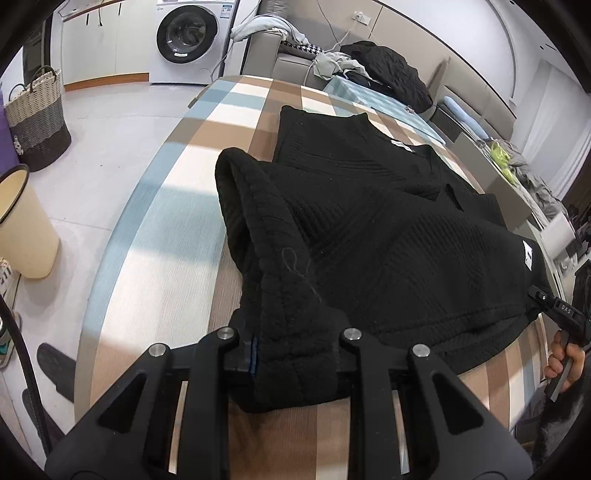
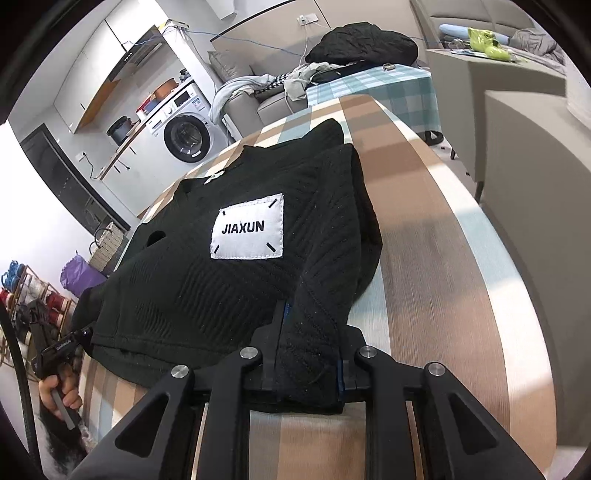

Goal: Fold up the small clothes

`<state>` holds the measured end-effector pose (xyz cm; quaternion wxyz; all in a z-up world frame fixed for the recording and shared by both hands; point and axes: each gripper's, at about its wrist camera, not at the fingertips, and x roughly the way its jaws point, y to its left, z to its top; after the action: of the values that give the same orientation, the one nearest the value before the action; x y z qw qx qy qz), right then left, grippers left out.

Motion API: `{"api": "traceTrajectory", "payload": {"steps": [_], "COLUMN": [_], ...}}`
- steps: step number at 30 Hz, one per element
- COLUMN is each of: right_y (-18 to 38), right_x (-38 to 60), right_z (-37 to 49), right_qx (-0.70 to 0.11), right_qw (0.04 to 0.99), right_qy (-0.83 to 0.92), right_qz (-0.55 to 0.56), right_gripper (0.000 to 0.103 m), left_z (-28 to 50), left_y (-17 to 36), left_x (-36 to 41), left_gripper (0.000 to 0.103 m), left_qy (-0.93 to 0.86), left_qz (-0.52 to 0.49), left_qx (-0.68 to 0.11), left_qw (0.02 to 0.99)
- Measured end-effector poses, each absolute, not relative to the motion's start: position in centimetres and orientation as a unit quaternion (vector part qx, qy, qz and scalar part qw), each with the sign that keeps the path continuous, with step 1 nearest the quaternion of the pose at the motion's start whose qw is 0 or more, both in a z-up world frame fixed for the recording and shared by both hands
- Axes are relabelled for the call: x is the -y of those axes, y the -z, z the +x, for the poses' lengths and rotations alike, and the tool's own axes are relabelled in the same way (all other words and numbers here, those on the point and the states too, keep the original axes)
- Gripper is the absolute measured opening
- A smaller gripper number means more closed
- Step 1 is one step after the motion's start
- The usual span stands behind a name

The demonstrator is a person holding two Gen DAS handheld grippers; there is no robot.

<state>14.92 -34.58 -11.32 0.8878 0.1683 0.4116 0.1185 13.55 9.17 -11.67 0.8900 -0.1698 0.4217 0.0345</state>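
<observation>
Left wrist view, black sweater (image 1: 369, 236) hem pinched between both grippers' jaws

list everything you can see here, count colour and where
sweater: 1, black with white patch, on the table, near corners lifted
table: 1, brown, blue and cream check cloth, centre
washing machine: 1, white, far wall
basket: 1, cream and grey woven, floor left
bin: 1, cream, floor left
sofa: 1, grey, behind table, clothes heaped on it
left gripper: 1, black, shut on sweater's corner
right gripper: 1, black, shut on sweater's other corner
</observation>
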Motion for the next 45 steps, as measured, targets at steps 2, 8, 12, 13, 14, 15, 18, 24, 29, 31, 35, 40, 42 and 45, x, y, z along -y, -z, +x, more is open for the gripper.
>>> {"api": "traceTrajectory", "payload": {"steps": [2, 8, 12, 13, 14, 15, 18, 24, 29, 31, 35, 40, 42, 45], "right_y": [11.3, 11.4, 11.5, 11.6, 11.6, 11.6, 10.8, 8.7, 7.6, 7.5, 7.9, 8.5, 8.7, 8.5], "right_x": [34.7, 34.9, 35.2, 35.3, 35.5, 35.7, 35.9, 37.5, 37.9, 37.7, 36.9, 35.9, 36.0, 36.7], "right_z": [12.8, 7.9, 6.3, 6.4, 6.5, 6.6, 6.2, 5.3, 5.5, 5.8, 7.2, 8.1, 8.2, 7.8], "right_qx": [-0.415, -0.426, -0.429, -0.43, -0.431, -0.433, -0.427, -0.399, -0.385, -0.383, -0.387, -0.397, -0.404, -0.399], "right_qw": [0.885, 0.879, 0.877, 0.876, 0.875, 0.873, 0.877, 0.892, 0.899, 0.899, 0.899, 0.9, 0.898, 0.9], "right_qy": [-0.12, -0.126, -0.126, -0.123, -0.122, -0.121, -0.118, -0.114, -0.117, -0.124, -0.13, -0.125, -0.119, -0.112], "right_qz": [0.172, 0.172, 0.176, 0.18, 0.183, 0.187, 0.185, 0.178, 0.175, 0.171, 0.16, 0.128, 0.127, 0.135], "right_gripper": [0.019, 0.019, 0.019, 0.02, 0.023, 0.025, 0.032, 0.044, 0.044, 0.044, 0.044, 0.023, 0.024, 0.045], "left_z": [11.7, 6.4, 4.7, 4.4, 4.3, 4.4, 4.0, 3.5, 4.2, 4.6, 5.2, 4.7, 4.6, 4.4], "left_y": [11.6, 11.7, 11.8, 11.8, 11.7, 11.6, 10.7, 8.2, 7.7, 7.9, 8.6, 8.6, 8.7, 8.8], "left_x": [-8.8, -8.2, -8.4, -8.6, -8.8, -9.0, -9.2, -9.6, -10.1, -10.4, -10.9, -10.9, -11.0, -11.1], "left_gripper": [0.019, 0.019, 0.019, 0.02, 0.021, 0.022, 0.023, 0.037, 0.039, 0.039, 0.034, 0.016, 0.016, 0.017], "left_qy": [-0.034, -0.037, -0.039, -0.04, -0.041, -0.042, -0.045, -0.033, -0.035, -0.039, -0.049, -0.053, -0.055, -0.058], "left_qz": [-0.163, -0.176, -0.195, -0.203, -0.209, -0.214, -0.213, -0.208, -0.212, -0.22, -0.23, -0.229, -0.231, -0.23], "left_qx": [-0.424, -0.424, -0.418, -0.416, -0.417, -0.417, -0.413, -0.394, -0.391, -0.391, -0.389, -0.379, -0.382, -0.386], "left_qw": [0.89, 0.888, 0.886, 0.885, 0.884, 0.882, 0.884, 0.895, 0.895, 0.893, 0.891, 0.895, 0.893, 0.892]}}
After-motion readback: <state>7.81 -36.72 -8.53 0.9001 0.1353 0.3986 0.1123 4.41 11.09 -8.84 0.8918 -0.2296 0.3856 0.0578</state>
